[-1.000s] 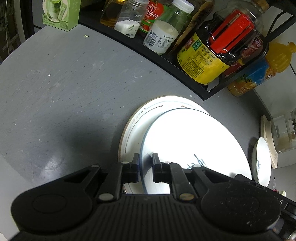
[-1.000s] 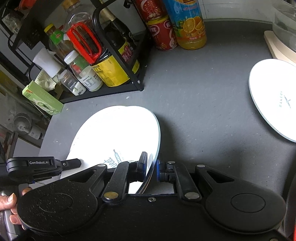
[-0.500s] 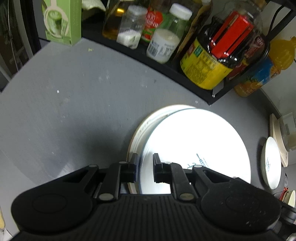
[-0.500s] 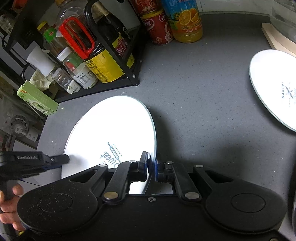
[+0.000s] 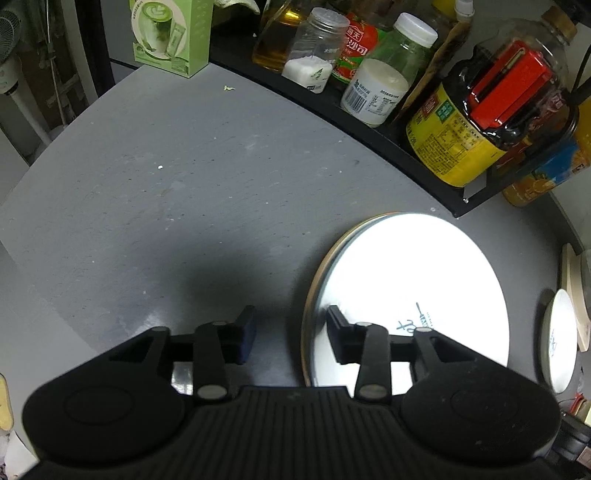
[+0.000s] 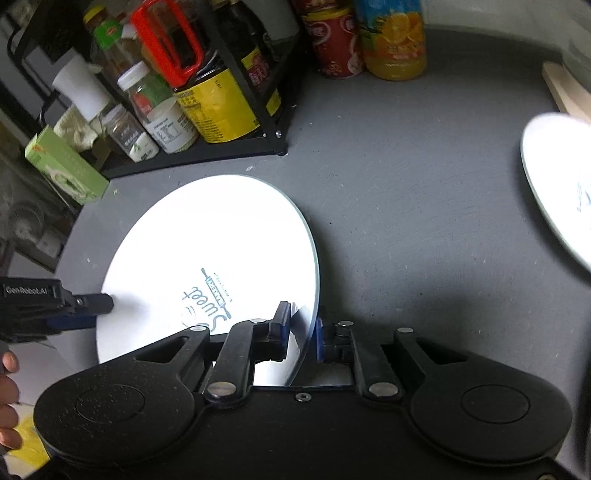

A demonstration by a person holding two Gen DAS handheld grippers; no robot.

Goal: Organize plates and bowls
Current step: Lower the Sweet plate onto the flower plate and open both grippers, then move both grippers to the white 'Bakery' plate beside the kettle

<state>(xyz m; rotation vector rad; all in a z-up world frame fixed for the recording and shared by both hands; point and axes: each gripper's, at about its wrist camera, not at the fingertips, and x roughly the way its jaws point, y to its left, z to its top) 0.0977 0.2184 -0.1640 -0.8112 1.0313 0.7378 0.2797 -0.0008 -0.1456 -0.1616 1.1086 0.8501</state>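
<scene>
The round white plate with the printed word "Sweet" (image 6: 207,254) lies on top of a second plate with a thin tan rim (image 5: 314,273), of which only the edge shows in the left wrist view. Both rest on the grey counter (image 5: 184,177), just in front of the black wire rack (image 6: 229,147).

The left gripper (image 5: 291,330) is released: its fingers stand wide apart on either side of the edge of the stack, the right finger over the white plate and the left finger over the bare counter, and neither presses on the plate. In the right wrist view this gripper reaches the side of the plate that is away from the rack, and a hand (image 6: 7,406) shows behind it.

The right gripper (image 6: 301,326) is also loosened. Its two blue-padded fingers sit on both sides of the near rim of the white plate with a small gap, so they do not clamp it.

A second round white plate with dark print (image 6: 557,206) lies on the counter well apart from the rack. Next to it is a pale wooden board (image 6: 565,88).

On the rack stand a big dark bottle with a yellow label and a red handle (image 6: 207,88), a white-capped jar (image 5: 384,88) and other bottles. Beside the rack are an orange juice bottle (image 6: 395,40), a red can (image 6: 332,40) and, at the other end, a light green carton (image 5: 170,33).
</scene>
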